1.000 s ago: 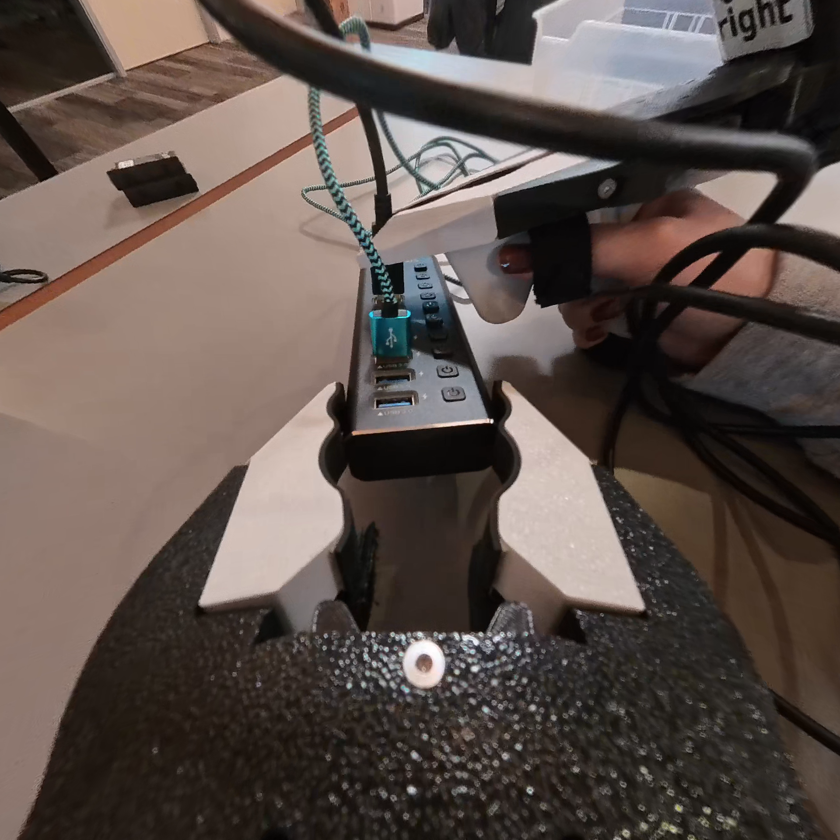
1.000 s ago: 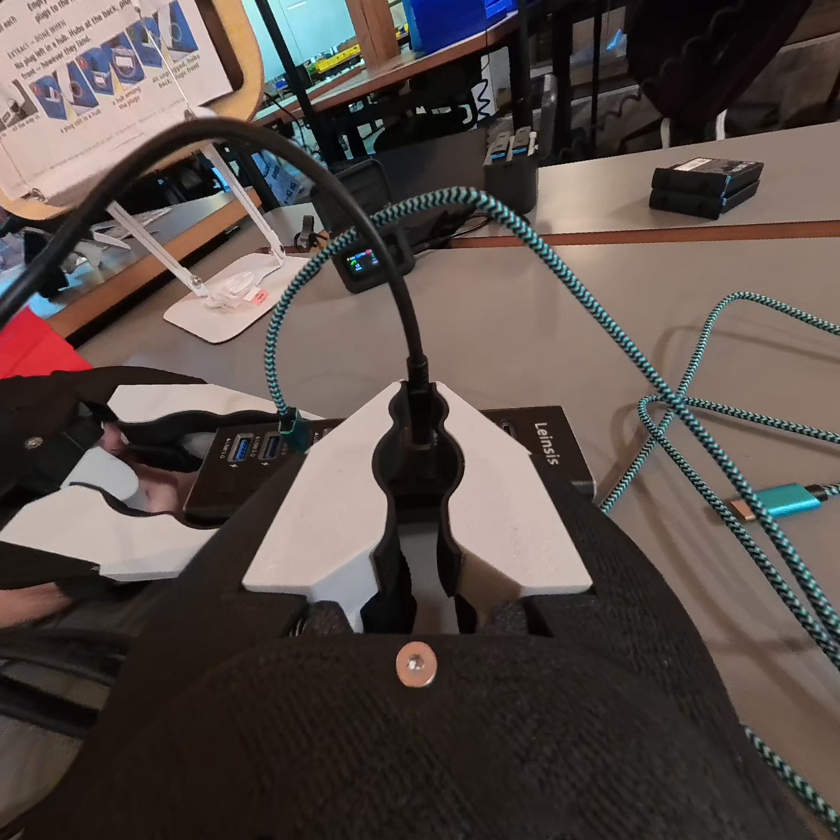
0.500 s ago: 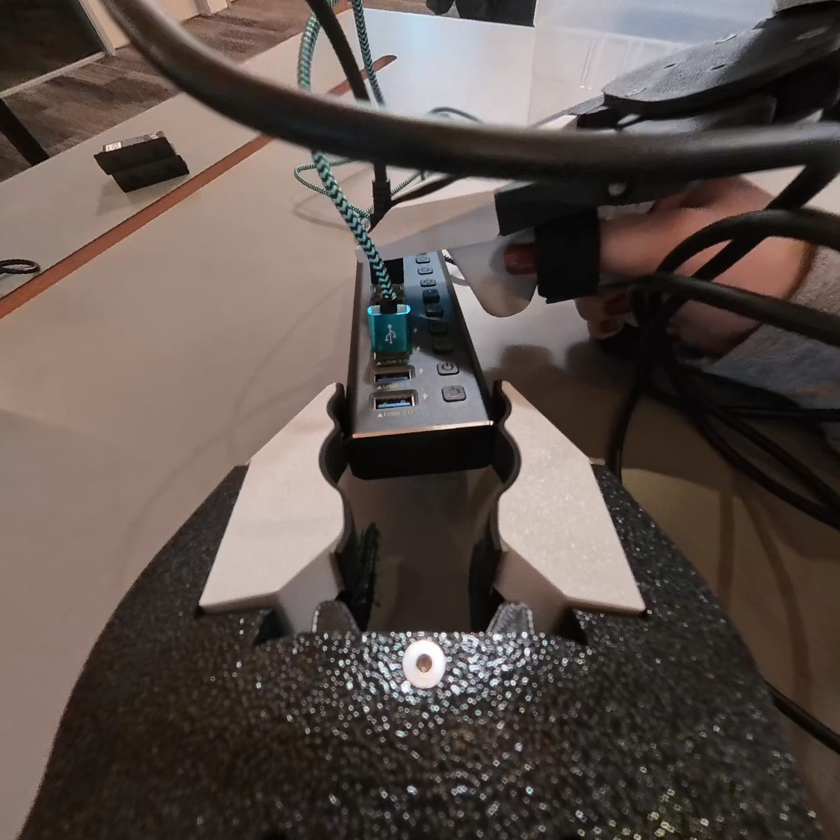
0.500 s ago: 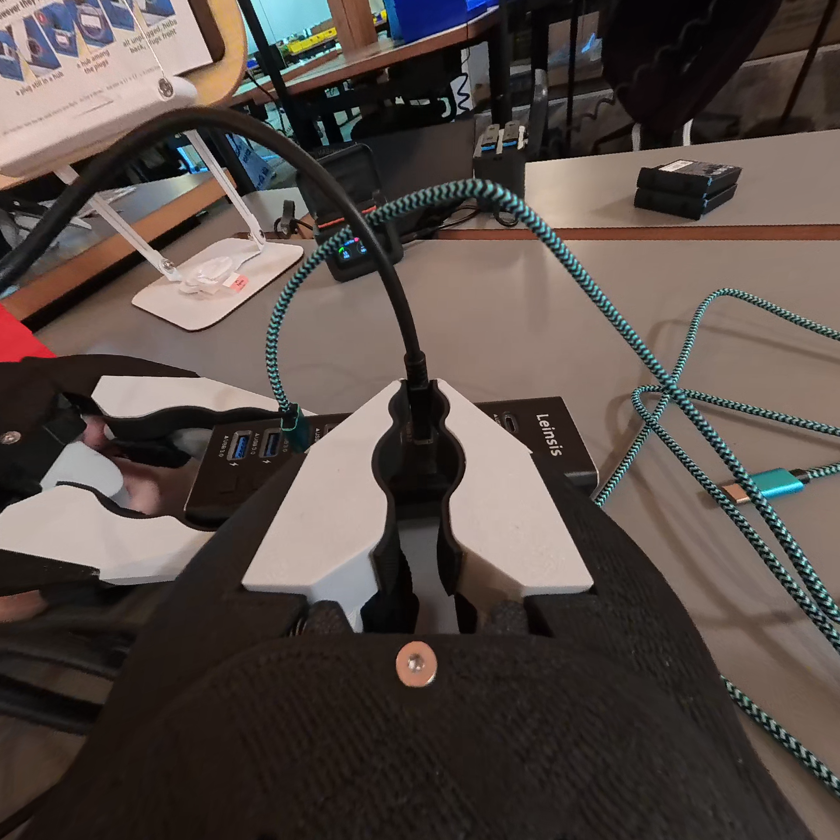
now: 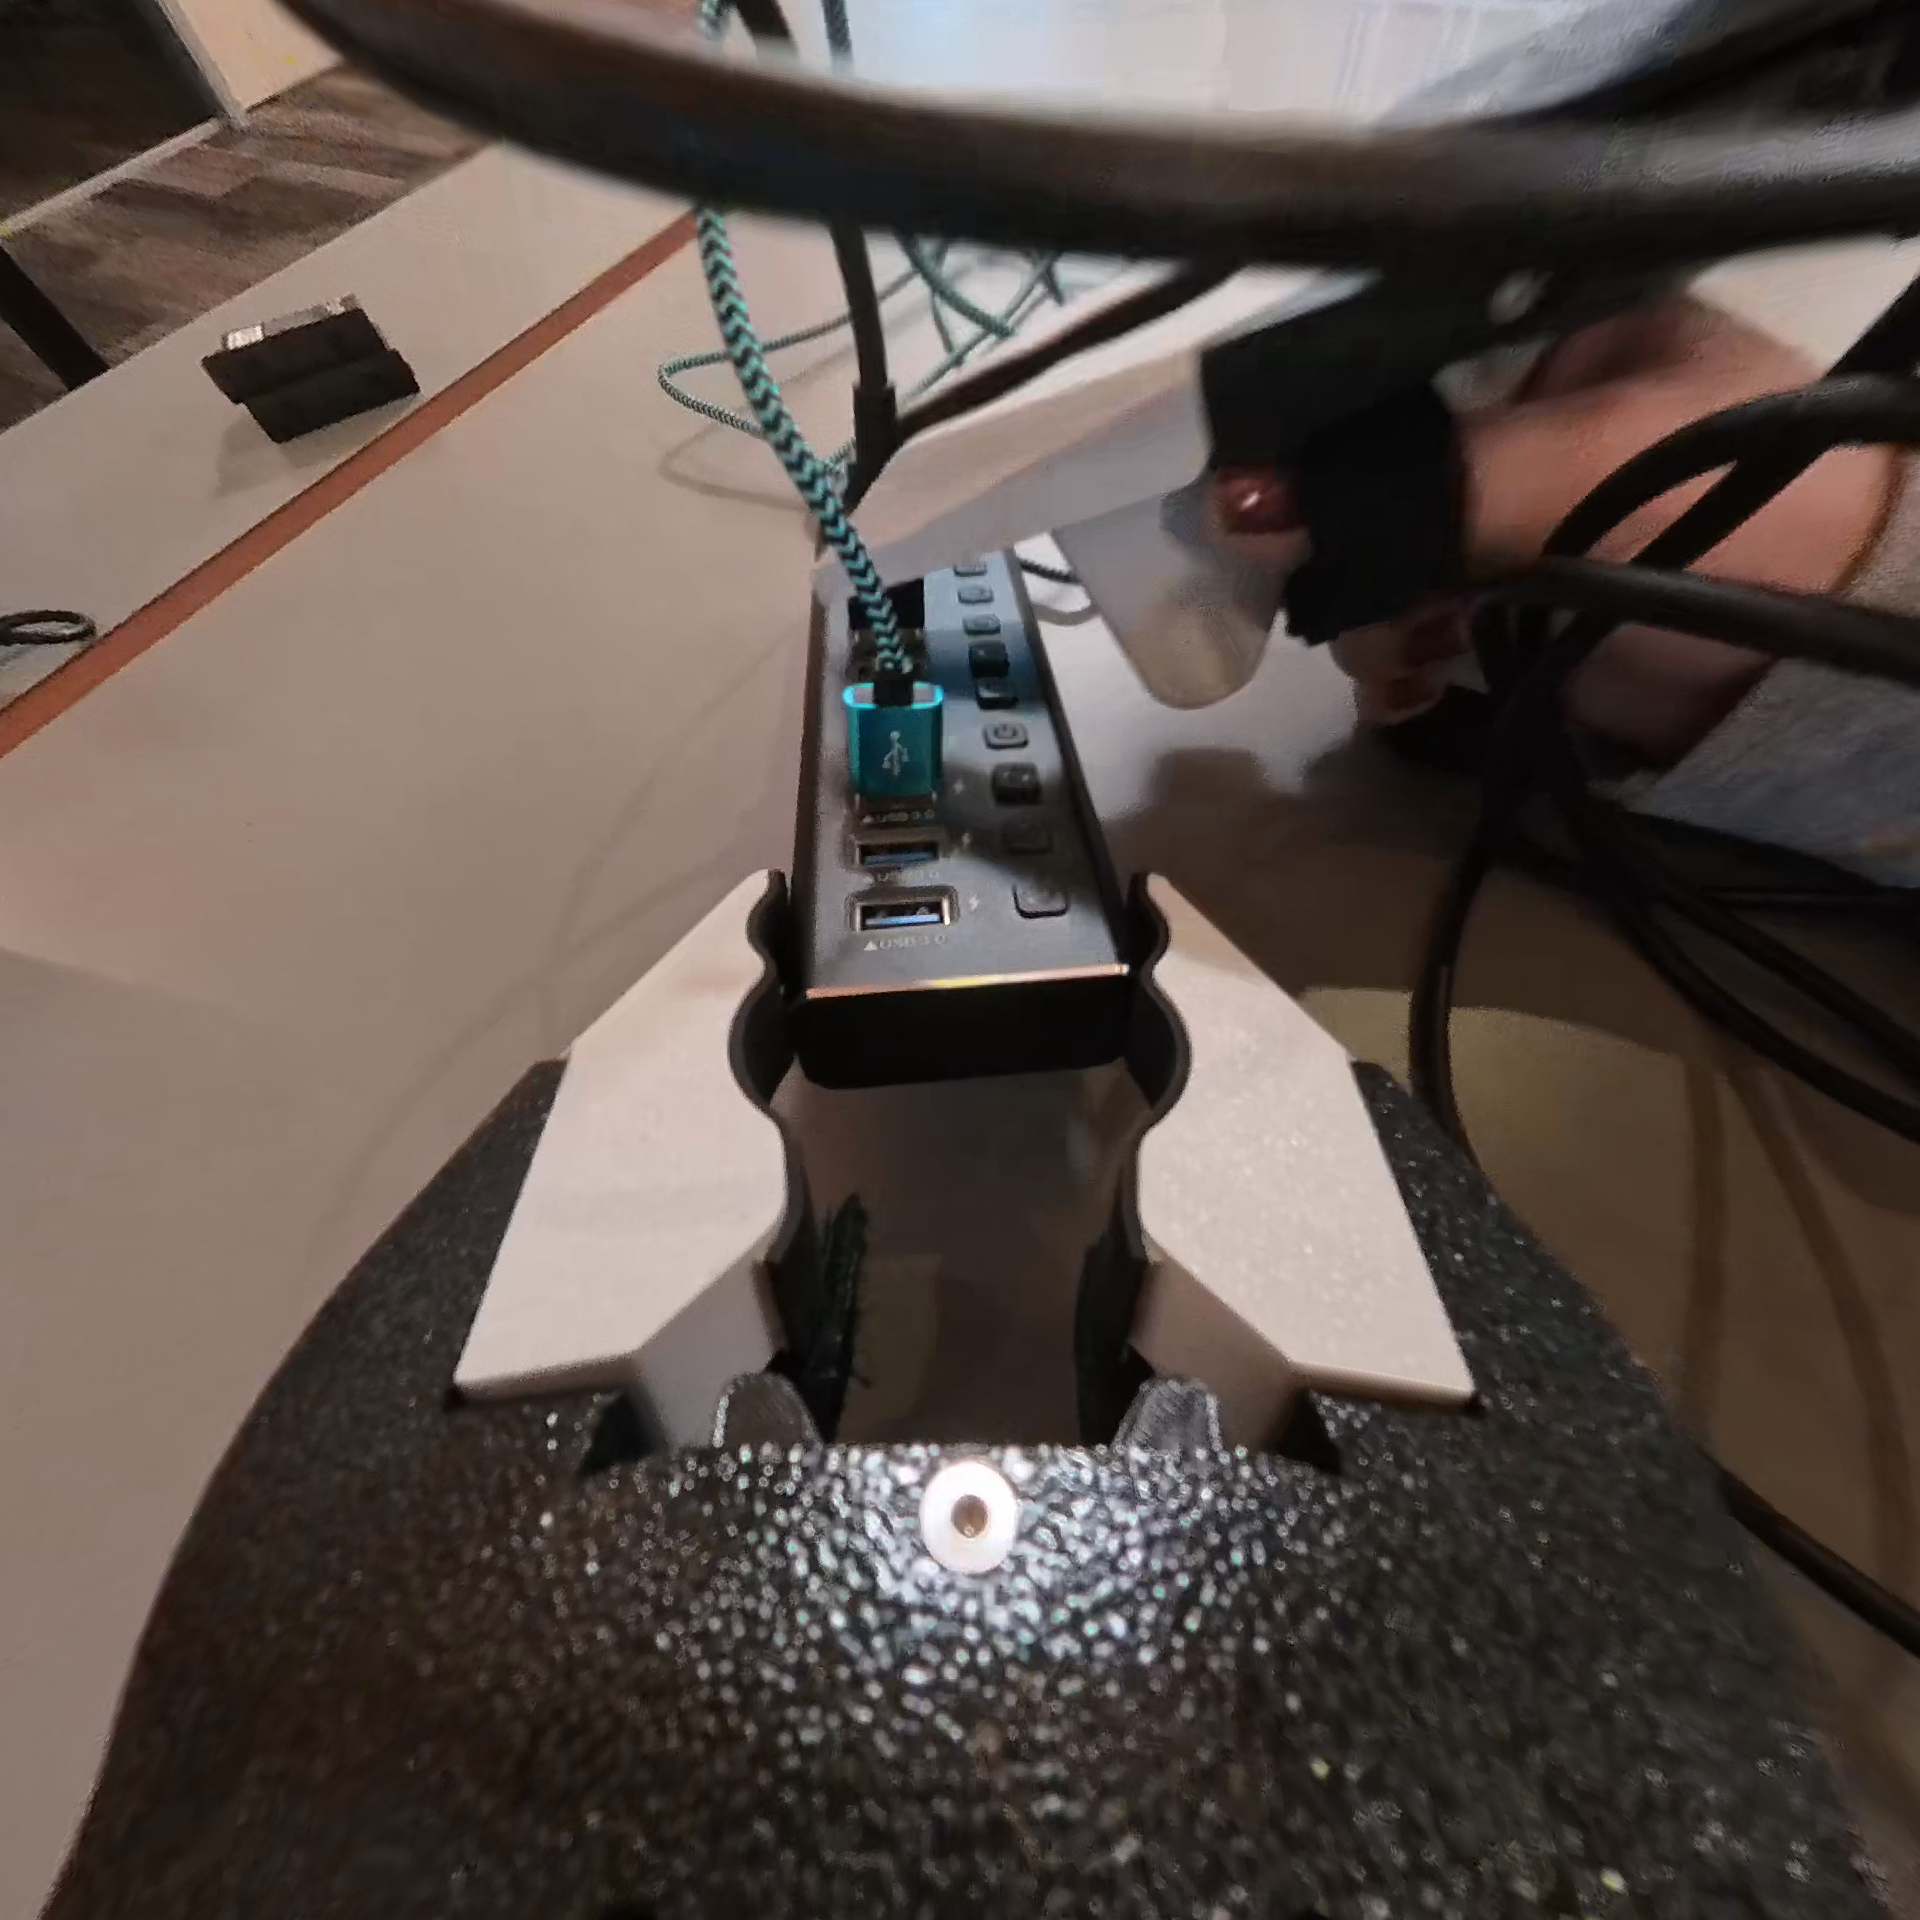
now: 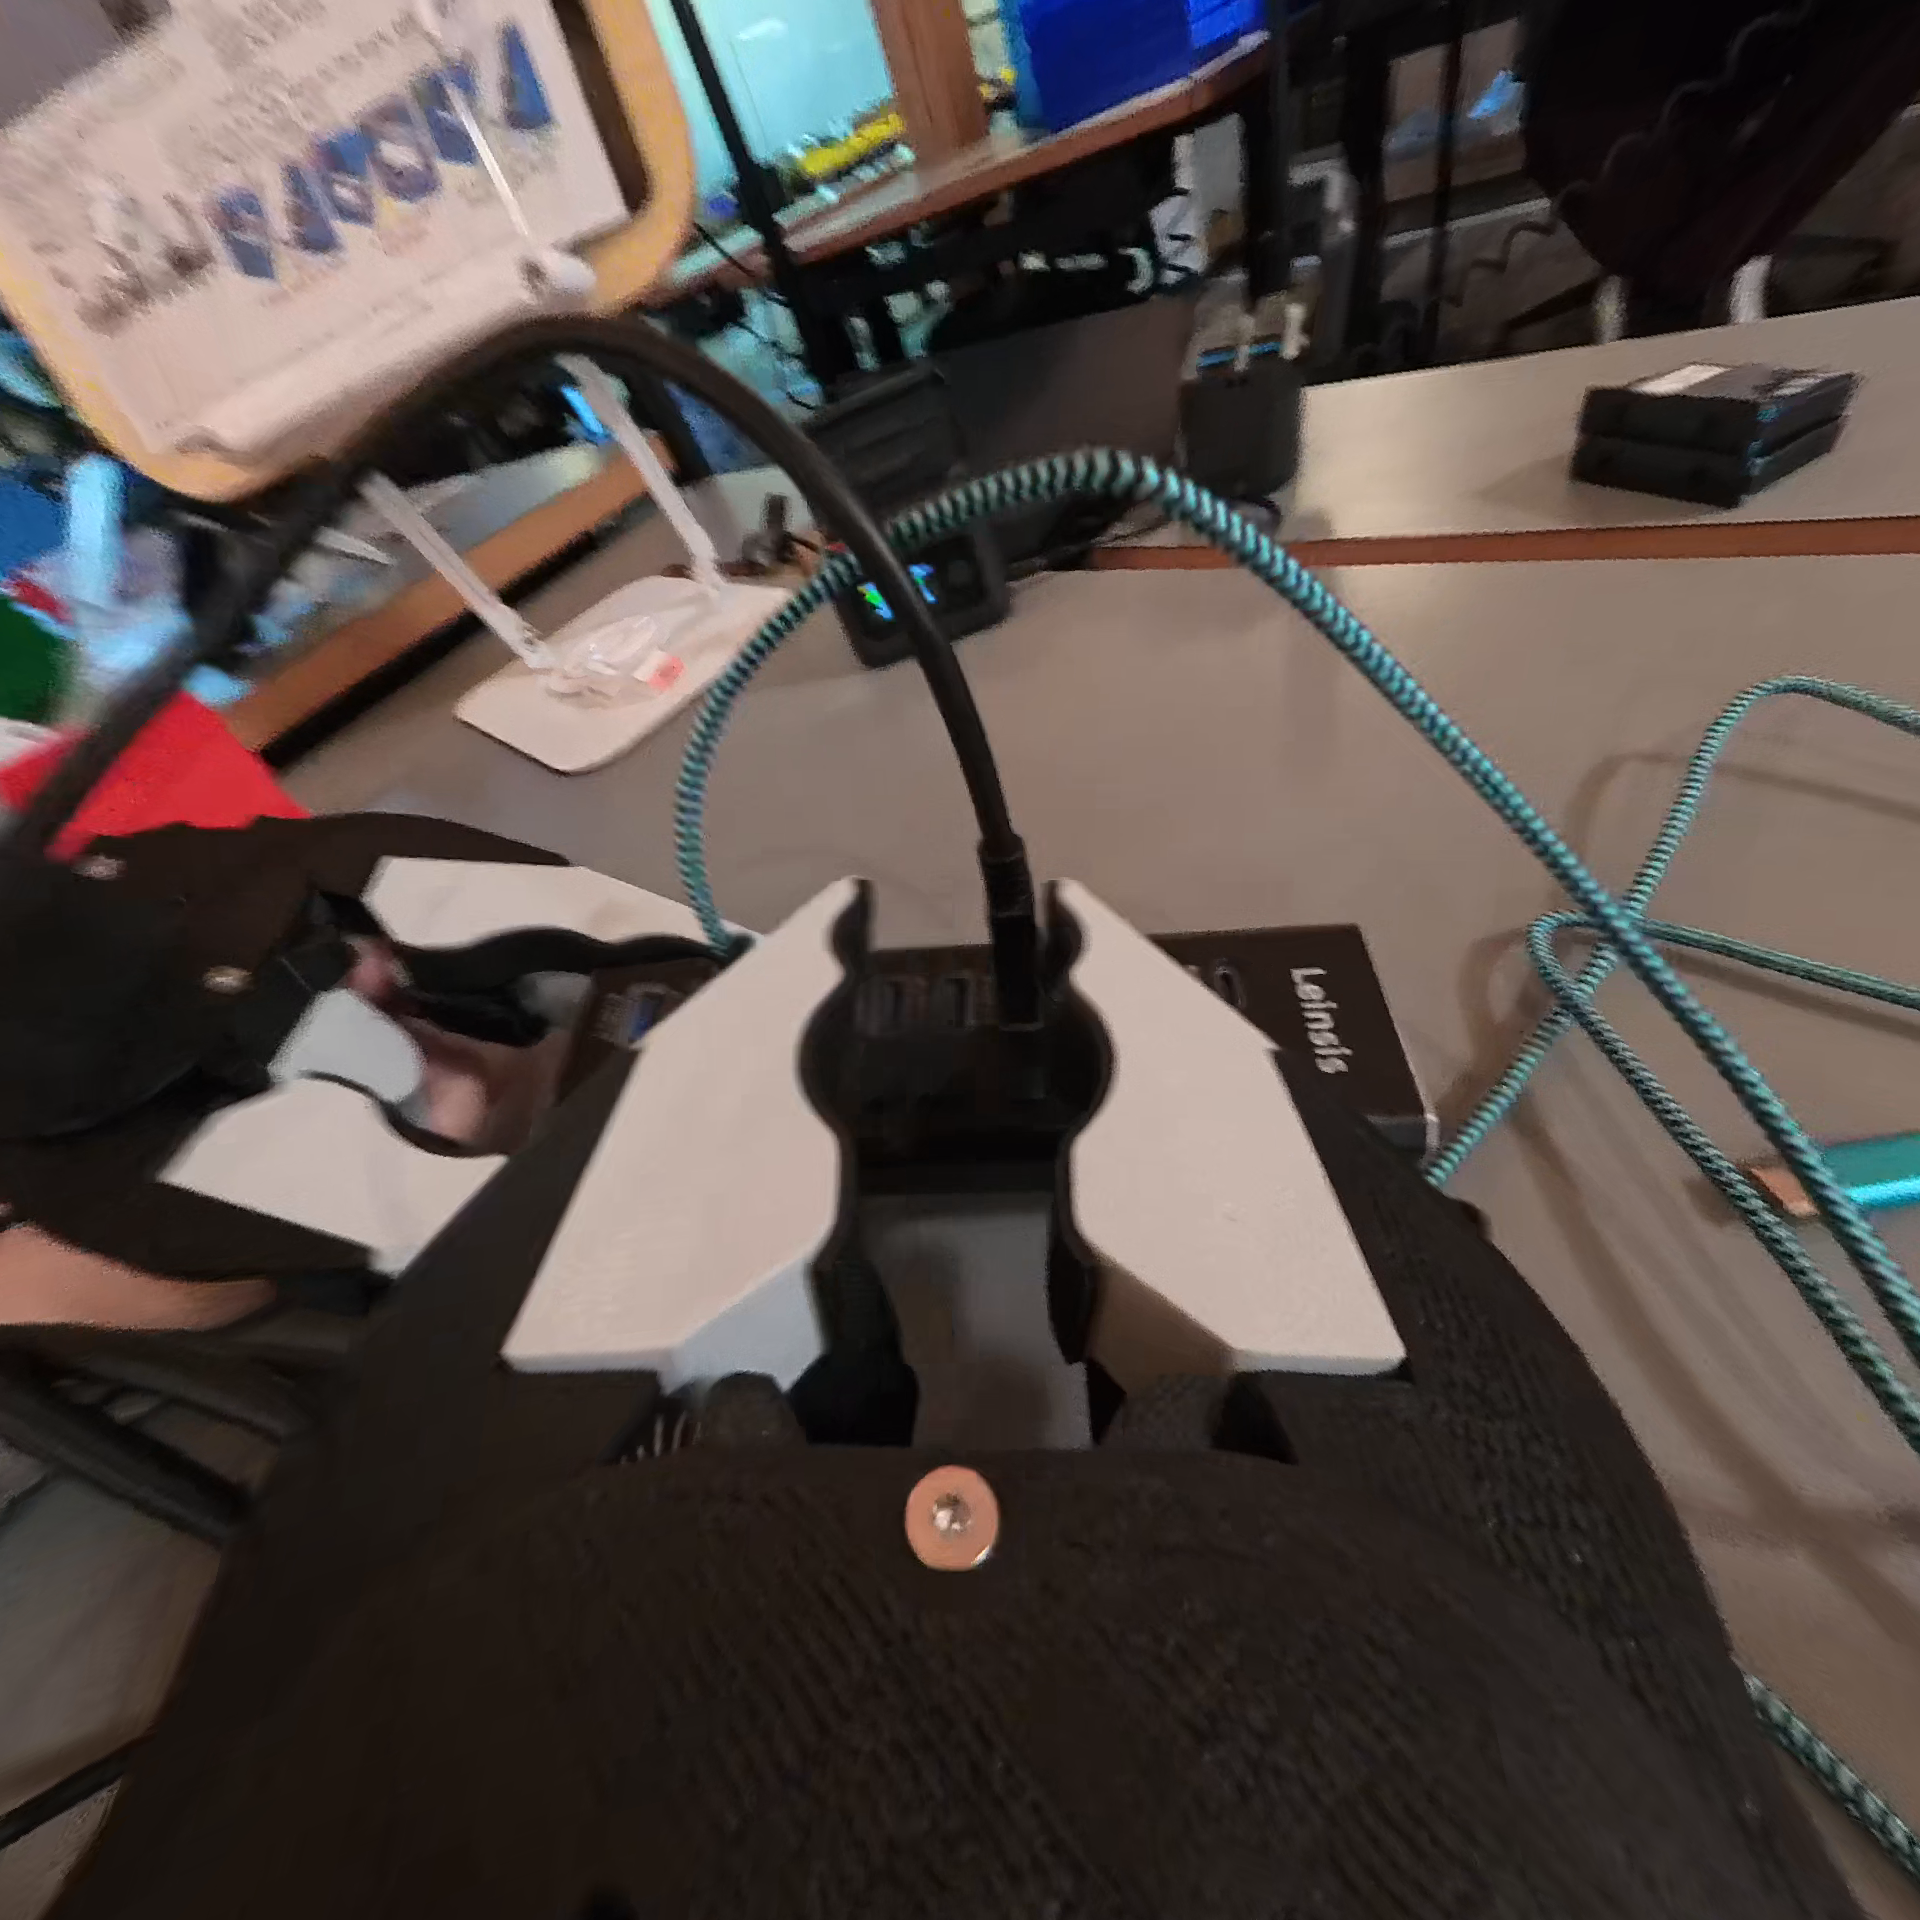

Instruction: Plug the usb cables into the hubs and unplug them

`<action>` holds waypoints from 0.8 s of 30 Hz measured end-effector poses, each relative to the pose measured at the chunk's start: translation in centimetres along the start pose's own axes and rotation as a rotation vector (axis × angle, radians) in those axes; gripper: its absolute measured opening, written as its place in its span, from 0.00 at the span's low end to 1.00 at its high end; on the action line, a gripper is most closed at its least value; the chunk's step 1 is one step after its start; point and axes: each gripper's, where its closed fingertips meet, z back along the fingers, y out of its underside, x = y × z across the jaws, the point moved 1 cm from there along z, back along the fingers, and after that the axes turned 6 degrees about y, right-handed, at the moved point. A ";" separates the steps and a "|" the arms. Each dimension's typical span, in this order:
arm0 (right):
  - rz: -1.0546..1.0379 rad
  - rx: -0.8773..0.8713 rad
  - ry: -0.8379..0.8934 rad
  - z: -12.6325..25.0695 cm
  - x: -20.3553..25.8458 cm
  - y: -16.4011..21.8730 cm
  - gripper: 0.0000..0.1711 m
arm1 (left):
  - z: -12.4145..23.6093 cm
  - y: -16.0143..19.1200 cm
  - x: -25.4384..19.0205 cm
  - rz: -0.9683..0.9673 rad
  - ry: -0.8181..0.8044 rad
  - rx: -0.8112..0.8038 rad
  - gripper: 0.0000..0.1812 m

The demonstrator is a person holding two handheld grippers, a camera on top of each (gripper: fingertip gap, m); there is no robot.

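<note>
A black USB hub [image 5: 956, 997] lies on the grey table. My left gripper [image 5: 956, 904] is shut on its near end. A teal plug [image 5: 894, 748] on a braided teal cable [image 5: 790, 416] stands in a port. A black plug [image 6: 1013, 966] on a black cable stands in a port farther along the hub [image 6: 1340, 997]. My right gripper [image 6: 956, 904] is open around the black plug, which sits near its right finger. In the left wrist view the right gripper's white fingers [image 5: 1049, 468] hang over the hub's far end. The left gripper [image 6: 312, 1039] shows at the left of the right wrist view.
A loose teal plug [image 6: 1870, 1184] and coils of teal cable [image 6: 1662, 935] lie right of the hub. Two stacked black boxes [image 6: 1714, 426] sit at the back. A sheet on a white stand [image 6: 623, 696] and a small screen device [image 6: 925, 603] stand behind. Black cables [image 5: 1558, 935] trail right.
My right gripper's jaws have opened off the black plug, which stays standing in the hub. My left gripper keeps its hold on the hub's end.
</note>
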 end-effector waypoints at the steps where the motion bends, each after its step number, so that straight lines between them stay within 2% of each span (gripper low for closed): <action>1: -0.019 -0.019 -0.045 0.3 0.5 -0.5 0.26 | -0.1 0.1 0.1 -0.014 -0.010 0.011 0.35; 2: -0.018 -0.039 -0.062 0.8 0.5 -1.2 0.32 | -0.1 0.1 0.1 -0.026 -0.020 0.013 0.35; 5: 0.087 -0.063 -0.022 2.8 -0.6 -2.8 0.37 | 0.4 0.0 0.4 -0.093 -0.050 0.010 0.34; 9: 0.185 -0.096 -0.088 6.1 0.2 -5.1 0.37 | 1.1 -0.1 1.4 -0.227 -0.114 0.016 0.34; 12: 0.255 -0.200 -0.171 9.2 2.5 -8.7 0.37 | 1.6 -0.4 1.4 -0.362 -0.150 0.005 0.34; 14: 0.382 -0.178 -0.198 9.9 4.0 -10.8 0.32 | 1.8 -0.5 1.2 -0.490 -0.192 0.028 0.35; 17: 0.643 0.083 -0.281 7.7 6.0 -11.2 0.25 | 1.9 -0.5 0.7 -0.695 -0.248 0.068 0.35; 19: 0.818 0.294 -0.418 5.3 7.4 -9.3 0.23 | 1.9 -0.4 0.5 -0.797 -0.277 0.093 0.34; 22: 1.050 0.643 -0.503 2.5 6.0 -5.5 0.24 | 1.9 -0.2 0.4 -0.908 -0.312 0.131 0.34; 24: 1.169 0.795 -0.561 1.7 4.7 -3.5 0.27 | 2.1 -0.1 0.2 -0.978 -0.329 0.149 0.34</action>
